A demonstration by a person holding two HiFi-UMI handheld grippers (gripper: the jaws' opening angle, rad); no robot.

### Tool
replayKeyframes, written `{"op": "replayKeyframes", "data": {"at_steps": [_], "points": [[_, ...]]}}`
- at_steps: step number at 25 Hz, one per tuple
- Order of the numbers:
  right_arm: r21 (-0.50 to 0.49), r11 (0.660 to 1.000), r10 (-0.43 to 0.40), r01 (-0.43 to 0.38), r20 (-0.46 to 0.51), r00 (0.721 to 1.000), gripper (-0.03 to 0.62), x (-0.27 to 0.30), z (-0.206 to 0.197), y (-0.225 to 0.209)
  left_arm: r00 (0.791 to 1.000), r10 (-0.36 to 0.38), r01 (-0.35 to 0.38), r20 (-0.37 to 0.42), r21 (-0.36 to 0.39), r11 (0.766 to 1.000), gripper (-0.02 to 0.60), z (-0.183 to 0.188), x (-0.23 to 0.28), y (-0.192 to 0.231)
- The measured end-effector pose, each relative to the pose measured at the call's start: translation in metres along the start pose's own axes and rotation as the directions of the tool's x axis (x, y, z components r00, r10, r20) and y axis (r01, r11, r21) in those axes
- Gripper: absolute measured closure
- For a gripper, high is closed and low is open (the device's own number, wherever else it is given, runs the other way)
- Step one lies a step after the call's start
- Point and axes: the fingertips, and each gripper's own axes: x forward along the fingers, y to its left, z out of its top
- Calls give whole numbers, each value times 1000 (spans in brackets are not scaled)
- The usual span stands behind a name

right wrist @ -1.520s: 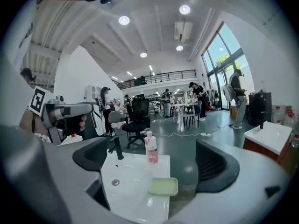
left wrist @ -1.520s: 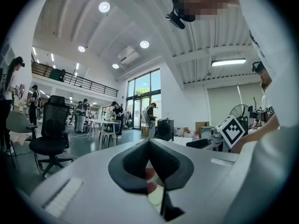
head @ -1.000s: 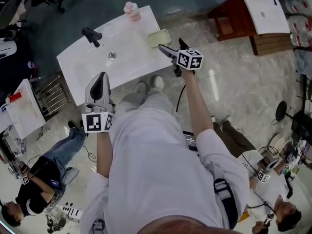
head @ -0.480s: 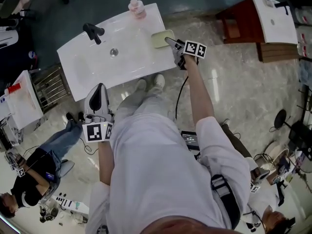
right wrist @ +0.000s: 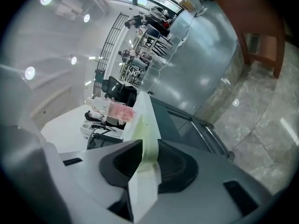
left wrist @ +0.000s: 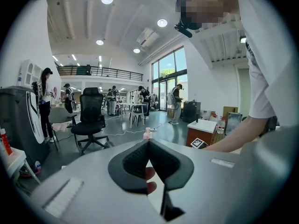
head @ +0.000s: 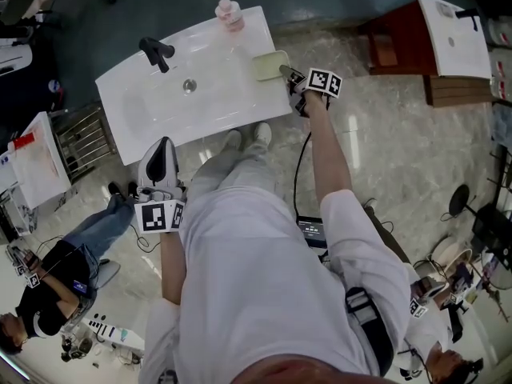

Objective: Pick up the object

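Claw R (right wrist: pixel 148 149) closing, green tray (head: pixel 266 66) between jaws

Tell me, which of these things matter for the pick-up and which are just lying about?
Part of the job:
- green dish, at the edge of the white sink
- right gripper, its jaws closing with the dish's rim between them

Just lying about:
- pink bottle
- black faucet
- left gripper, held aside, jaws together, nothing in them
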Motion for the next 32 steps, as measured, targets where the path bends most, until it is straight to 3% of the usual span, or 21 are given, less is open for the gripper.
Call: {"op": "replayKeyframes", "data": {"at_steps": [3, 10, 19, 25, 32], "points": [[25, 1000, 18, -18, 15, 1000, 519, -1, 3, 2, 1000, -16, 16, -6, 3, 1000, 581, -2, 4, -2], [-16, 999, 49, -48, 40, 998, 520, -14, 7, 26, 999, -50, 49, 20, 12, 999, 581, 4, 11, -3], [-197, 965, 202, -175, 123, 972, 522, -49, 16, 137, 983, -142, 140, 114, 26, 990, 581, 31, 26, -10], [-398, 899, 265, -181, 167, 950, 522, -80, 13, 222, 964, -175, 177, 198, 8, 984, 581, 59, 30, -7], [-634, 764, 332, -121, 224, 916, 522, -124, -1, 325, 938, -187, 191, 293, 16, 982, 581, 94, 30, 1]]}}
